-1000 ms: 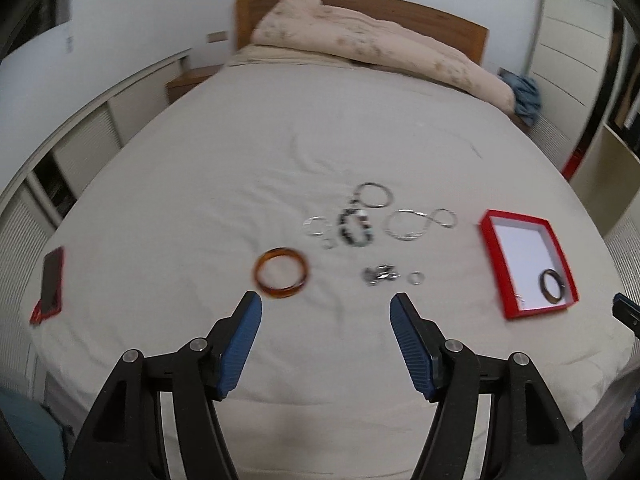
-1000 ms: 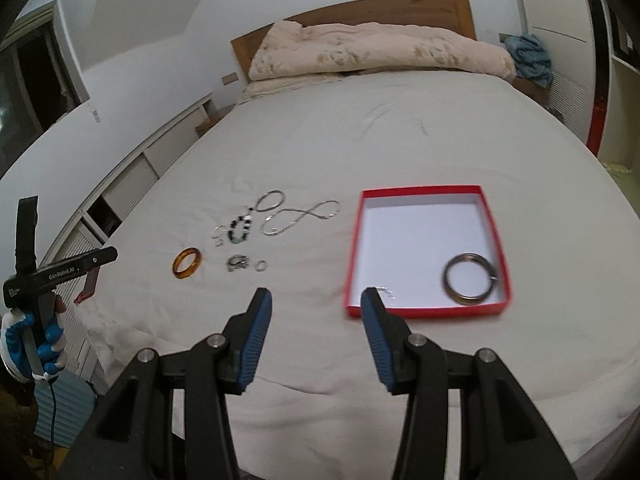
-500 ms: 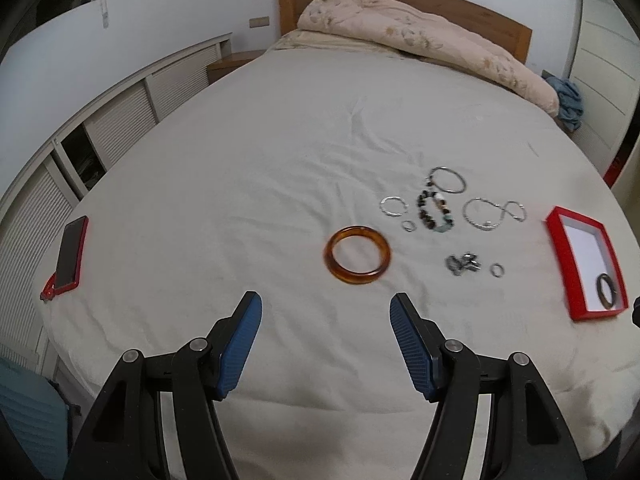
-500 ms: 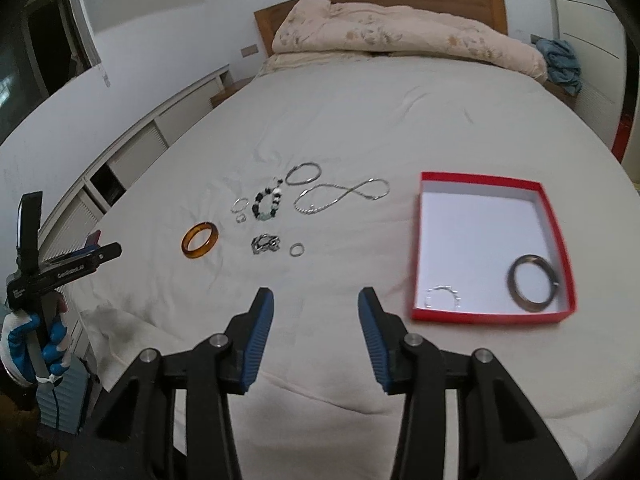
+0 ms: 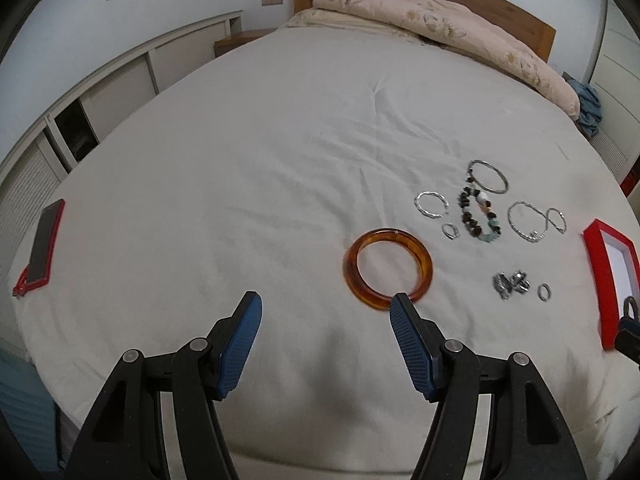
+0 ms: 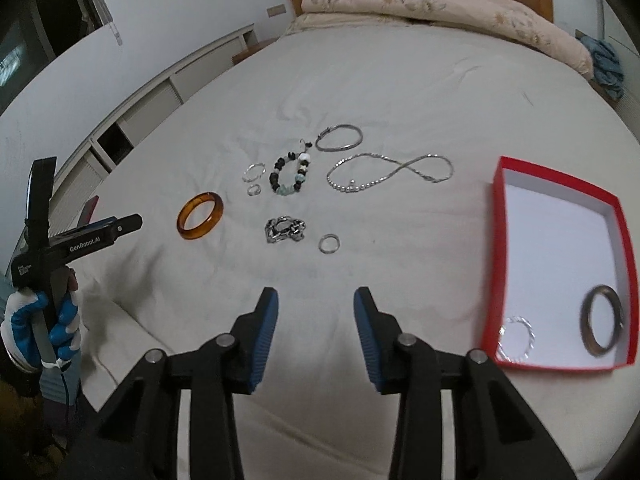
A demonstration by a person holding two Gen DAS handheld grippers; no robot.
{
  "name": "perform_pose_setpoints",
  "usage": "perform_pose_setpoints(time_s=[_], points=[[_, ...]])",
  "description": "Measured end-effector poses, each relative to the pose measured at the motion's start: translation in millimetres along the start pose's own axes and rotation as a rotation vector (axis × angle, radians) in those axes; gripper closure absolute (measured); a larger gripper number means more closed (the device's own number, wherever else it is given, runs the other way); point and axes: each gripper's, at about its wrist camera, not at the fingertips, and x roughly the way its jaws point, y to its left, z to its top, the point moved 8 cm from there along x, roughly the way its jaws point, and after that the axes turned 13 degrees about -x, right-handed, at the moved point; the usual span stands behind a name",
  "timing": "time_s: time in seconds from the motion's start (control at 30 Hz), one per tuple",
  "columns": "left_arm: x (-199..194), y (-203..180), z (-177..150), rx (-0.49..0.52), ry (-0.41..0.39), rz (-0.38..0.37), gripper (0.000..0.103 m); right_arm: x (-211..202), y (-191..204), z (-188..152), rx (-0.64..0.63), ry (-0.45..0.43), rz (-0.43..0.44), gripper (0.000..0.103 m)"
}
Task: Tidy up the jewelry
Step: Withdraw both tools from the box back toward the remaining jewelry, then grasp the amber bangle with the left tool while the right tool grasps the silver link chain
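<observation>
An amber bangle [image 5: 387, 264] lies on the white bed sheet, just ahead of my open left gripper [image 5: 326, 308] and against its right fingertip; it also shows in the right wrist view [image 6: 200, 215]. Beyond it lie a bead bracelet [image 5: 480, 213], a silver necklace [image 5: 536, 220], a thin silver bangle [image 5: 489, 176], a chain clump [image 5: 511, 284] and small rings. A red box [image 6: 562, 264] at the right holds a dark bangle [image 6: 602, 319] and a silver bracelet [image 6: 517, 337]. My right gripper [image 6: 316, 308] is open and empty, short of the jewelry.
A phone in a red case [image 5: 42, 248] lies at the bed's left edge. A folded duvet [image 5: 440, 28] lies by the wooden headboard. Low white cabinets [image 5: 100, 92] run along the left wall. The gloved hand holding the left gripper [image 6: 40, 280] shows at the right wrist view's left.
My left gripper has moved forward and left, down to the amber bangle, which now sits at its right fingertip. My right gripper has swung left, away from the red box.
</observation>
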Motion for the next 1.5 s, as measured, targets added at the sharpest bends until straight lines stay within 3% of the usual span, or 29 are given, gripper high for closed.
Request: perform_pose_setpoints(time_s=[0.83, 1.2, 1.5], points=[[60, 1, 17, -0.029, 0.046, 0.002, 0.037, 70, -15, 20, -0.010, 0.047, 0.045, 0.067], [72, 7, 14, -0.034, 0.069, -0.003, 0.039, 88, 10, 38, -0.052, 0.036, 0.123, 0.067], [81, 8, 14, -0.031, 0.099, -0.023, 0.039, 117, 28, 49, -0.113, 0.066, 0.124, 0.066]])
